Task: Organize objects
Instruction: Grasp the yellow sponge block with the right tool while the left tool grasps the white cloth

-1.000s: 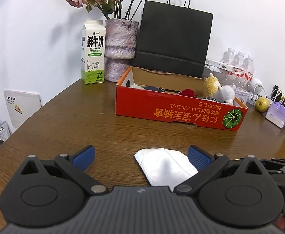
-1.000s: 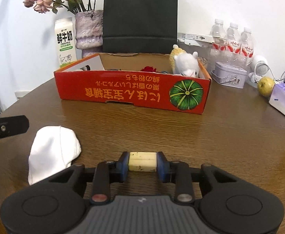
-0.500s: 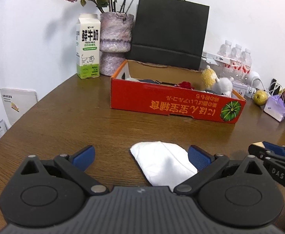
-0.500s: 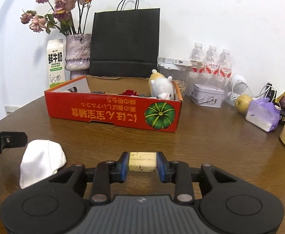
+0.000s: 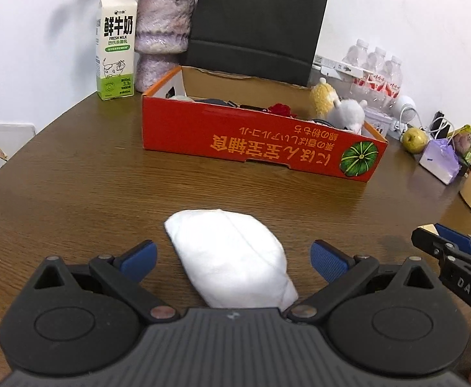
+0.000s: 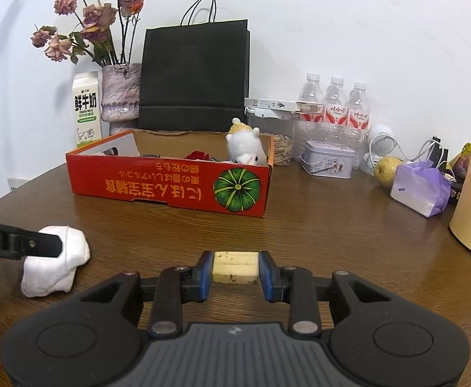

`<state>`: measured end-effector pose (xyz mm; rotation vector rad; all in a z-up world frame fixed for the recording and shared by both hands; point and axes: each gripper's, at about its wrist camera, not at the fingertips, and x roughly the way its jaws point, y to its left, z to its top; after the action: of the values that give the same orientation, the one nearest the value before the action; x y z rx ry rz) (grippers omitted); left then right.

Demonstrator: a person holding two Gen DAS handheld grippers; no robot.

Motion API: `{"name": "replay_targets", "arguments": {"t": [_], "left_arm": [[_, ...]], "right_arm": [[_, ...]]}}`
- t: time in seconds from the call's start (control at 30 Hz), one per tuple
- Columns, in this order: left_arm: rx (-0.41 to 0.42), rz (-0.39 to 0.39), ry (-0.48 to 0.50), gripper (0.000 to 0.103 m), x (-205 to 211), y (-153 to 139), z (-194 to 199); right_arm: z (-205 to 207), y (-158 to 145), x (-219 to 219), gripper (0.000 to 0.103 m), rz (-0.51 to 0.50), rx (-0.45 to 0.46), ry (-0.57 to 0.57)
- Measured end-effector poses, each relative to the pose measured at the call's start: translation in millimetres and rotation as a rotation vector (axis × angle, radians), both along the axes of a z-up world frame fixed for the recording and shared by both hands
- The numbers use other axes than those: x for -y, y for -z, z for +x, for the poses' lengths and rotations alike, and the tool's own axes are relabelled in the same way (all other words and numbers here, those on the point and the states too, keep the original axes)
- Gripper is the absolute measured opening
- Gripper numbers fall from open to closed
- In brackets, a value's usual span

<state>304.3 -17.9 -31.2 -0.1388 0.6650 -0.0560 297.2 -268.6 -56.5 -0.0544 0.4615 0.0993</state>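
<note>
The right tongs (image 6: 235, 269) pinch a pale yellow block (image 6: 234, 267), plain only in their own view. The left tongs (image 5: 233, 258), spread, straddle a white cloth bundle (image 5: 232, 258) on the desk (image 5: 74, 187).

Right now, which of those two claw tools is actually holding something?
The right gripper: its fingers clamp a pale yellow block. The left gripper gapes open around the white cloth.
</note>
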Motion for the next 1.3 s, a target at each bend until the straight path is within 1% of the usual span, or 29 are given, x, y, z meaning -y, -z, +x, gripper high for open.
{"name": "replay_targets", "arguments": {"t": [0.1,0.27,0.33,0.4,0.47,0.77,0.83,0.87,0.9,0.97,1.07,1.3], "left_arm": [[-0.018,0.009,-0.008,0.103,9,2,7],[-0.073,0.047,-0.027,0.103,20,14,19],[-0.071,0.09,-0.034,0.103,26,17,21],[-0.07,0.154,-0.032,0.103,34,20,21],[-0.055,0.153,-0.033,0.103,36,22,19],[-0.04,0.151,-0.024,0.103,34,24,17],[-0.036,0.151,-0.027,0.101,34,23,16],[-0.032,0.152,-0.03,0.096,33,23,15],[-0.024,0.152,-0.031,0.089,33,22,13],[-0.011,0.153,-0.028,0.079,32,20,11],[-0.005,0.163,-0.012,0.075,34,19,9],[0.006,0.173,-0.002,0.072,34,18,6]], "right_arm": [[-2,0,-1,0.029,-0.002,0.005,-0.014],[-5,-1,-4,0.029,-0.007,0.014,-0.026],[-5,-1,-5,0.029,-0.008,0.016,-0.027],[-6,-1,-7,0.029,-0.011,0.017,-0.029],[-6,-1,-8,0.029,-0.014,0.018,-0.032],[-8,-2,-10,0.029,-0.024,0.021,-0.034],[-8,-2,-10,0.029,-0.027,0.021,-0.034],[-8,-2,-10,0.029,-0.028,0.021,-0.034],[-8,-2,-11,0.029,-0.029,0.022,-0.034],[-8,-2,-11,0.029,-0.029,0.022,-0.035],[-8,-2,-11,0.029,-0.03,0.021,-0.036],[-10,-1,-12,0.029,-0.033,0.023,-0.042]]}}
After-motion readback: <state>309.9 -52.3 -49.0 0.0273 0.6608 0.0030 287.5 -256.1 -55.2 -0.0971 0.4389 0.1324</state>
